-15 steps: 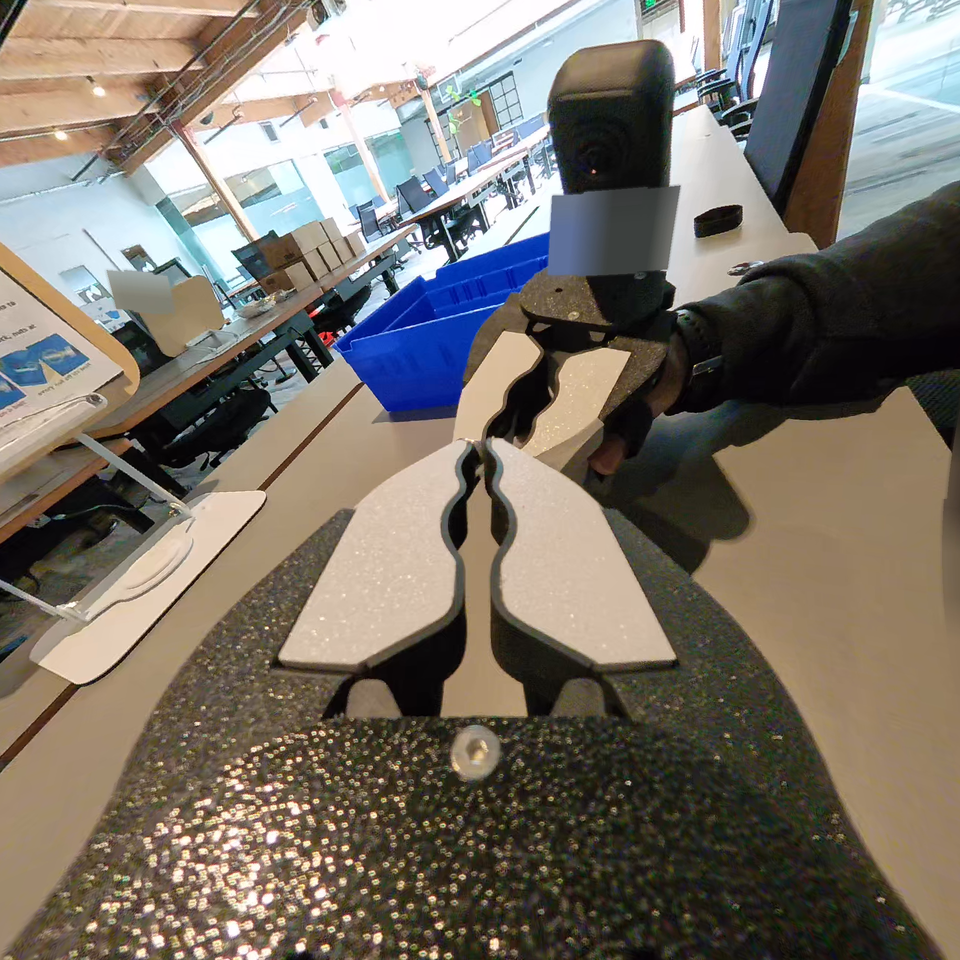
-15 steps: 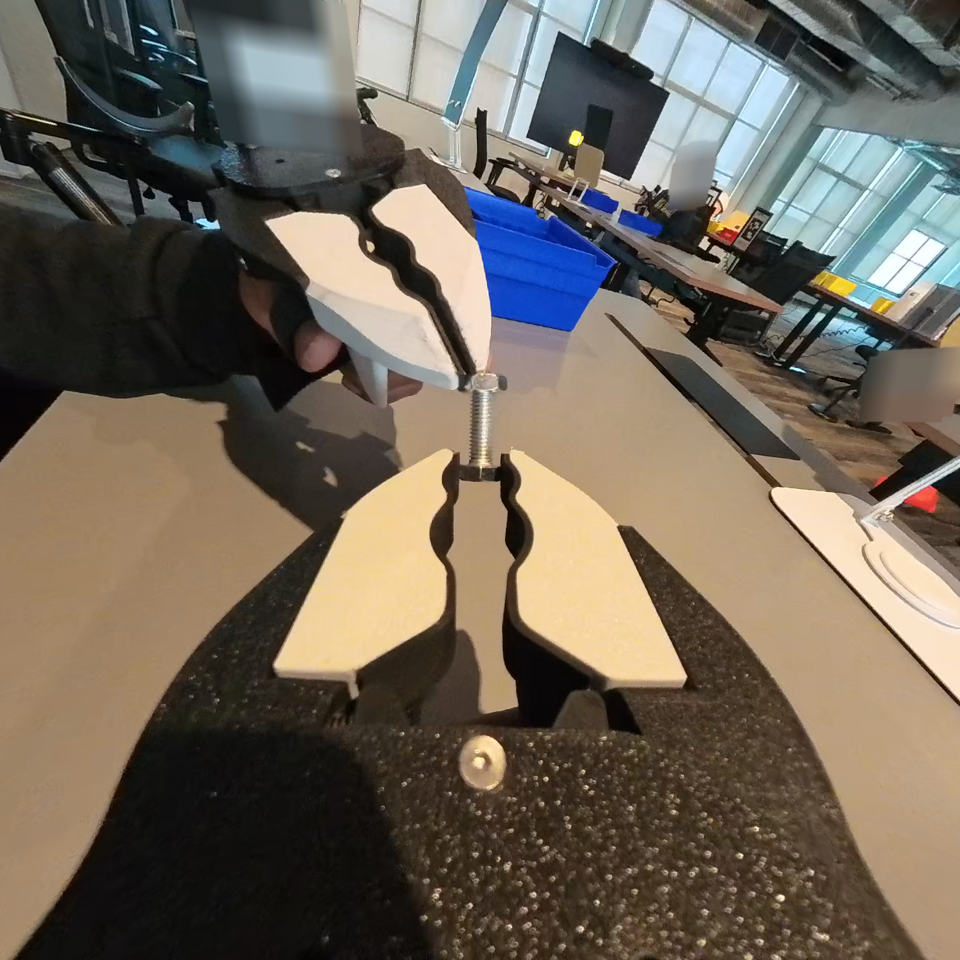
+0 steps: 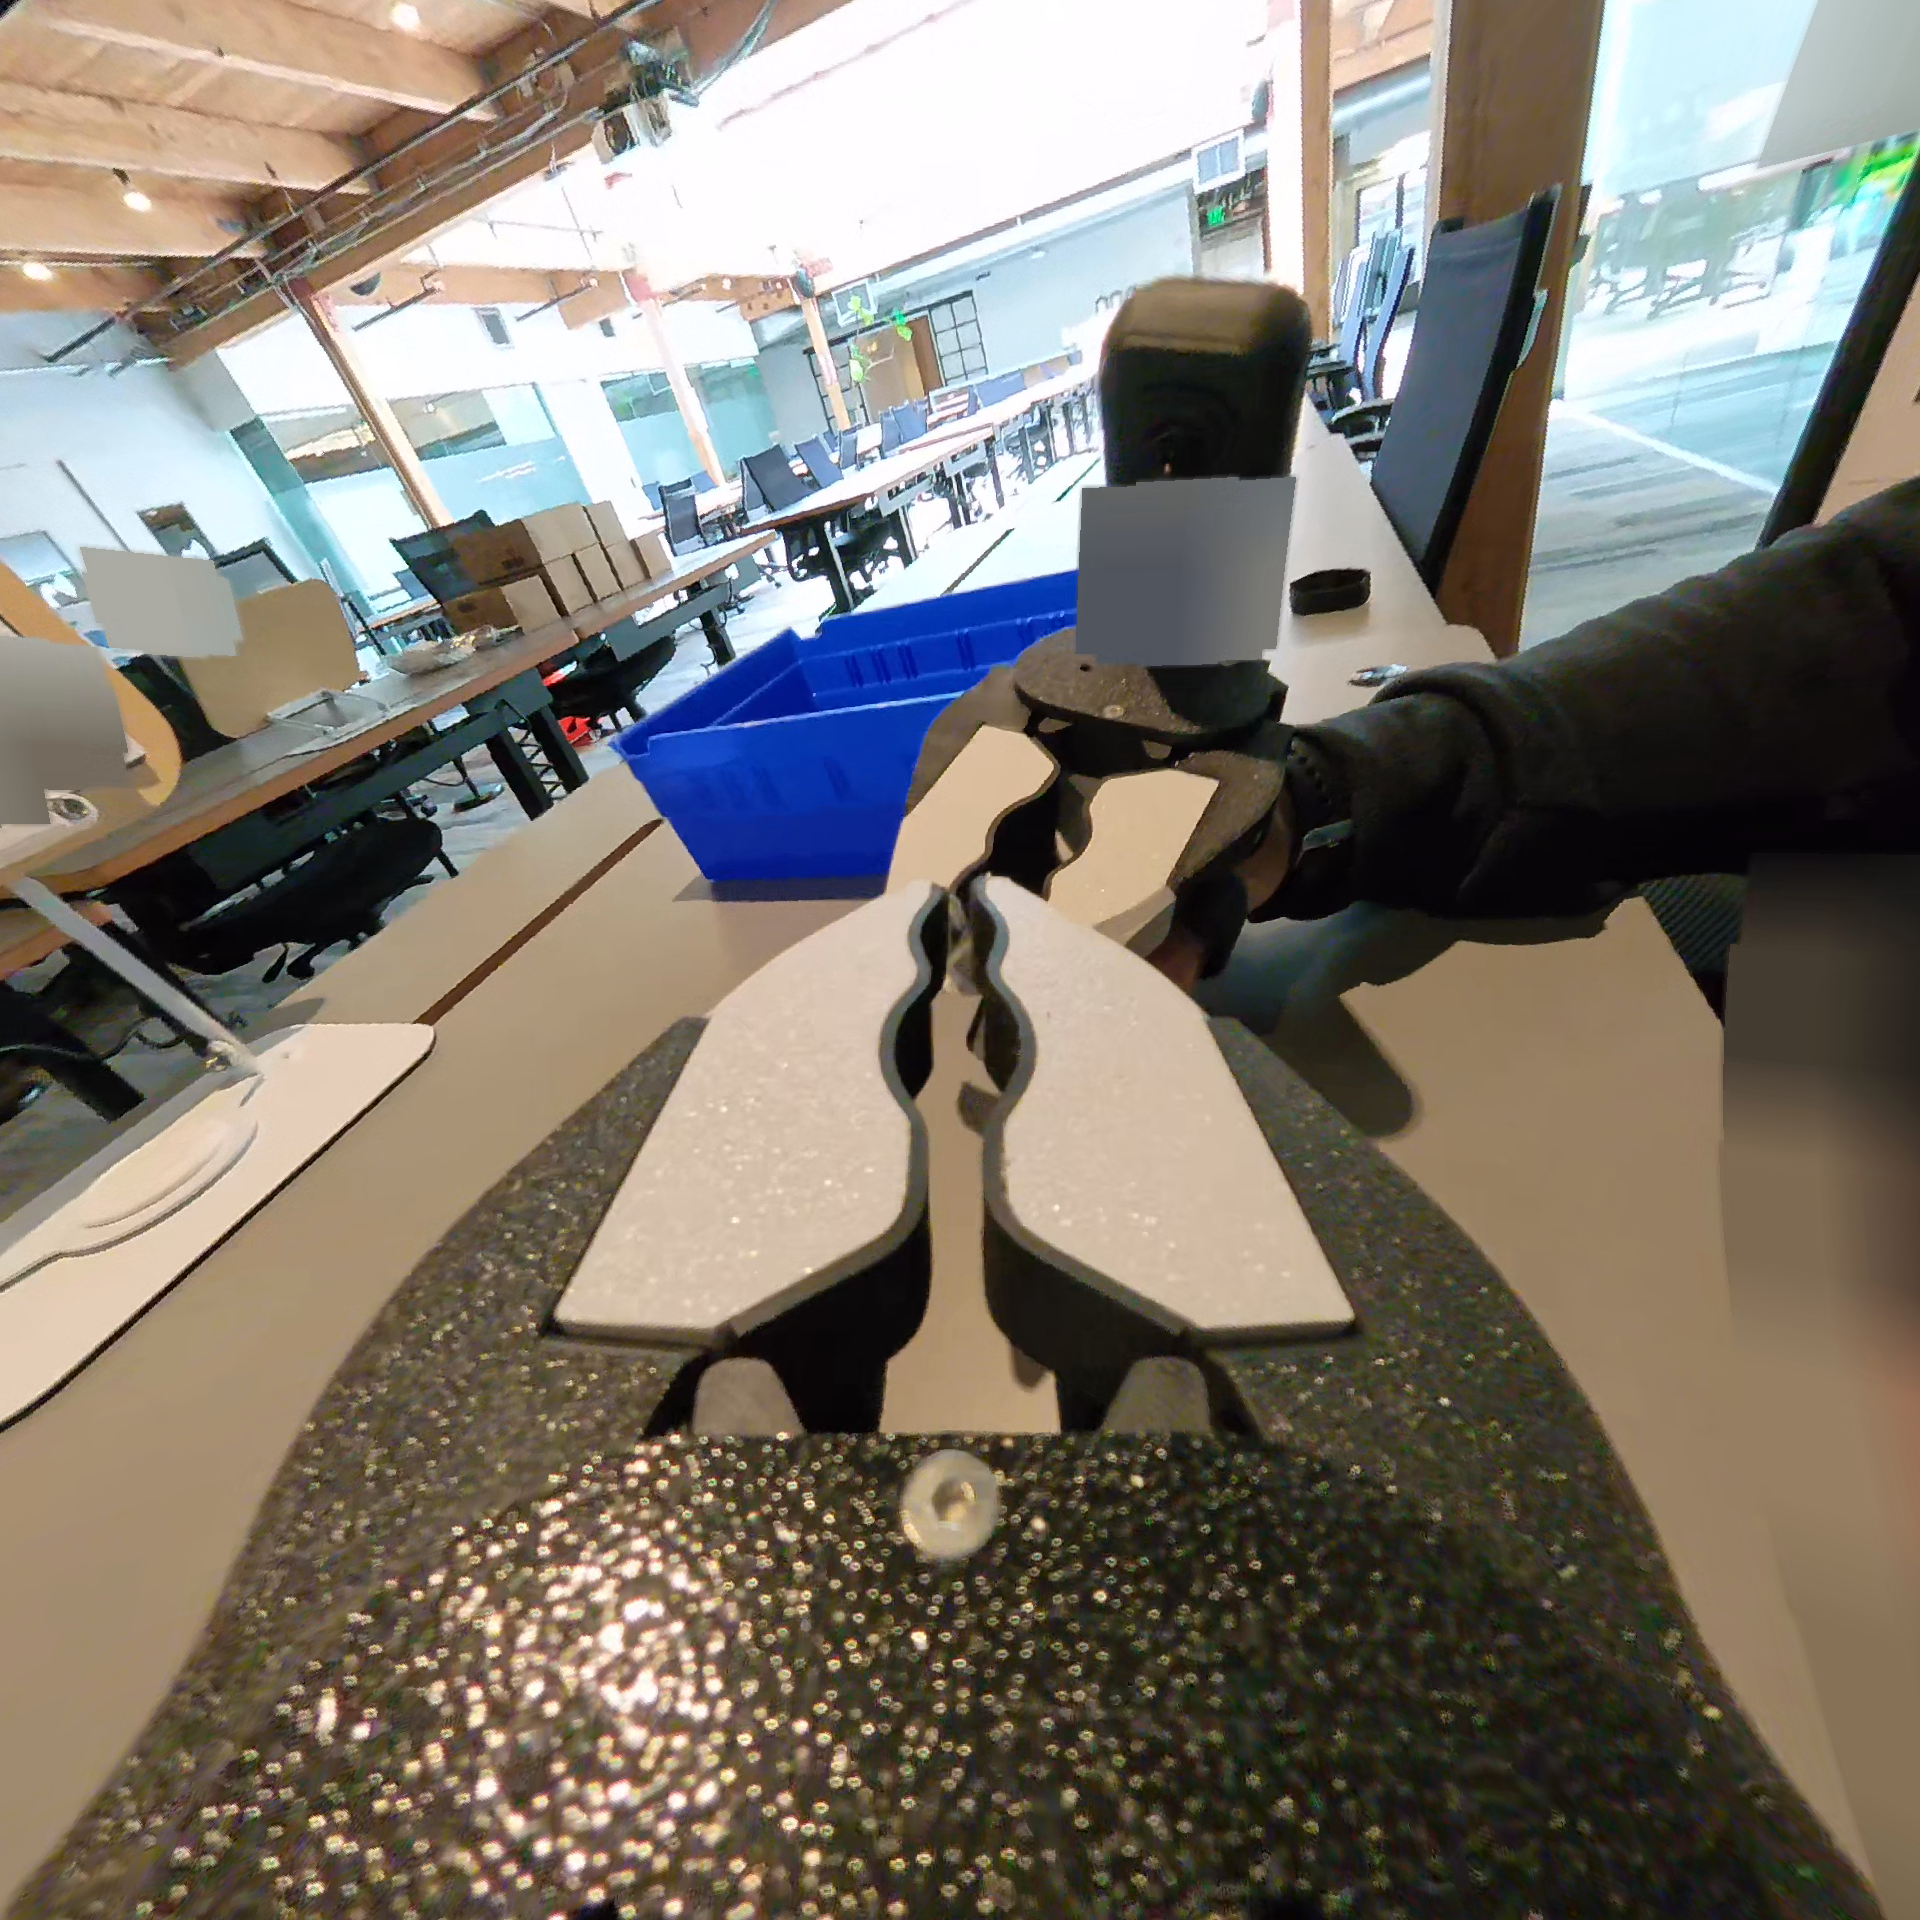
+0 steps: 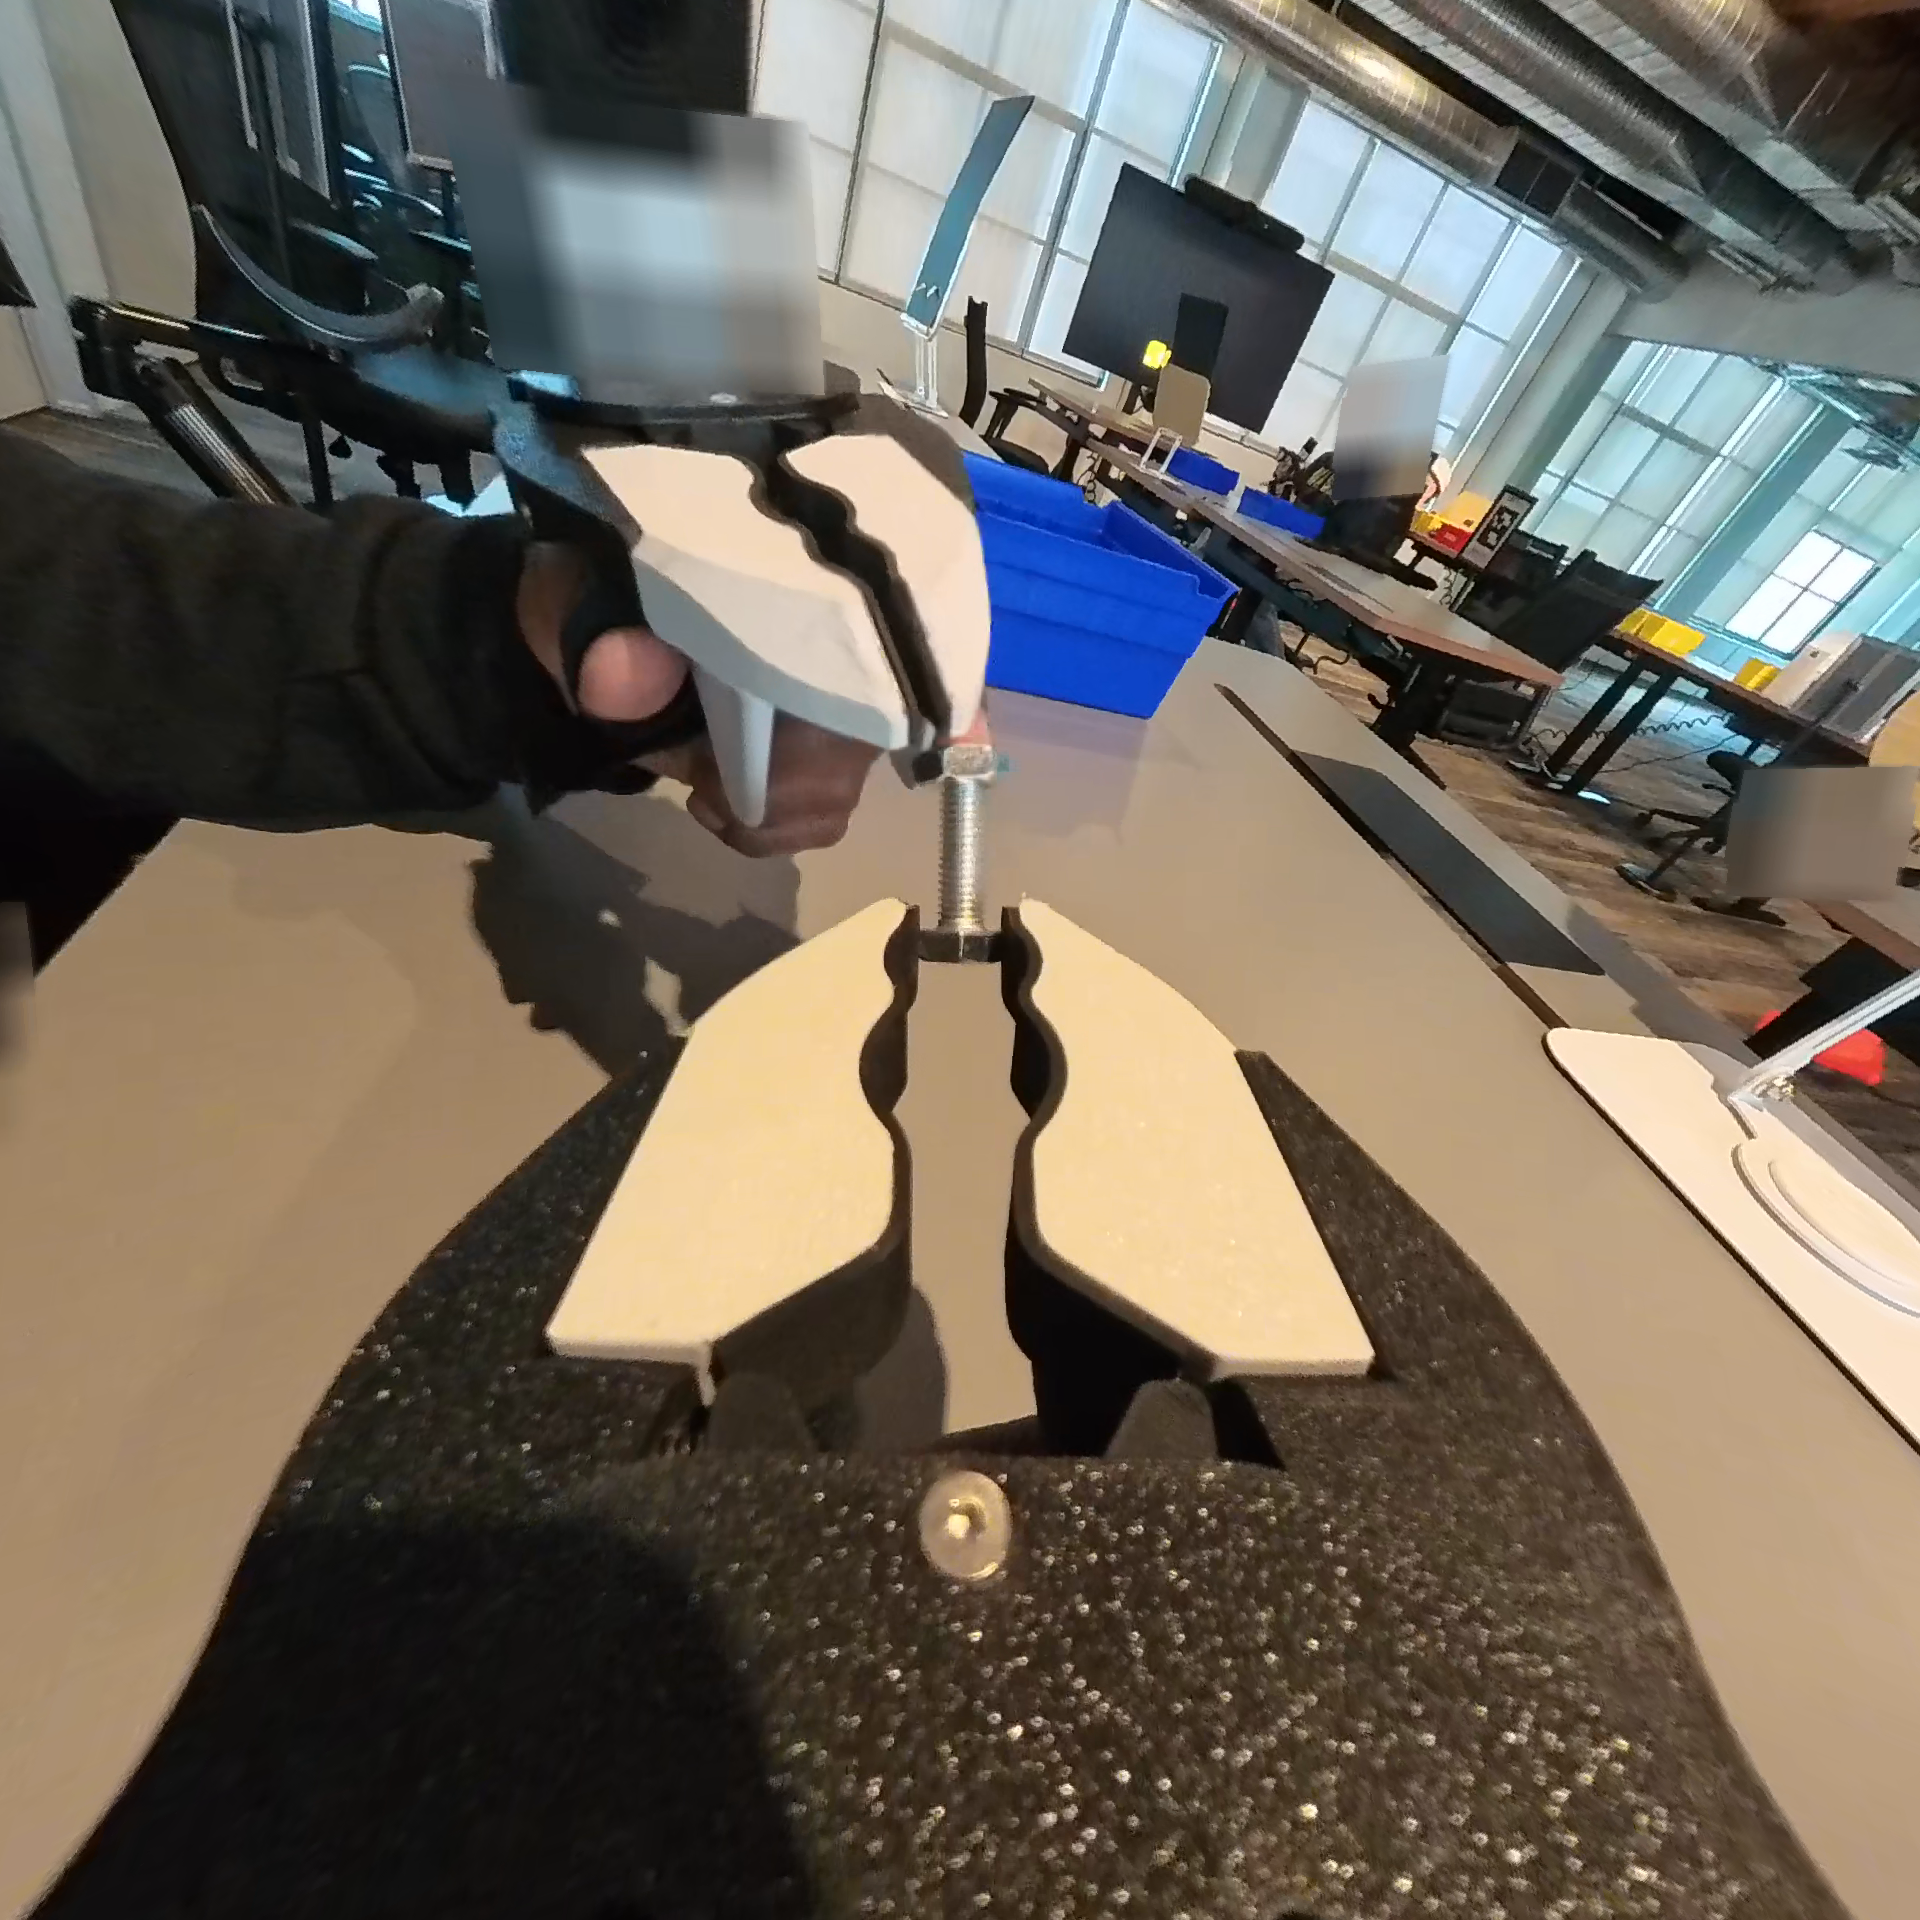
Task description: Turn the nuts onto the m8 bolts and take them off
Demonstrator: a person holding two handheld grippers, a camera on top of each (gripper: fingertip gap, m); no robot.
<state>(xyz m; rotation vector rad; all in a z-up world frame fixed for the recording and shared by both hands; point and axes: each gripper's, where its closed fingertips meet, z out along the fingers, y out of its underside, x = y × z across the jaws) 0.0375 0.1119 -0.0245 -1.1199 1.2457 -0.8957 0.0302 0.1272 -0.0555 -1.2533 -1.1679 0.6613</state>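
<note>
A silver threaded M8 bolt stands upright above the grey table. My right gripper is shut on the dark hex end at the bottom of the bolt. My left gripper comes down from the upper left and is shut on the silver hex nut at the bolt's top end. In the left wrist view my left gripper is shut, with only a glint of metal between its fingers. The right gripper's white fingers sit just beyond, held by a hand in a dark sleeve.
A blue plastic bin stands on the table behind the grippers, also seen in the right wrist view. A white lamp base lies at the table's side edge. Desks, chairs and a monitor fill the room behind. Both grippers' tips are close together, under 4 cm apart.
Both grippers keep their hold on the bolt and nut. The left gripper has twisted a little around the bolt's top, and its view has tipped upward.
</note>
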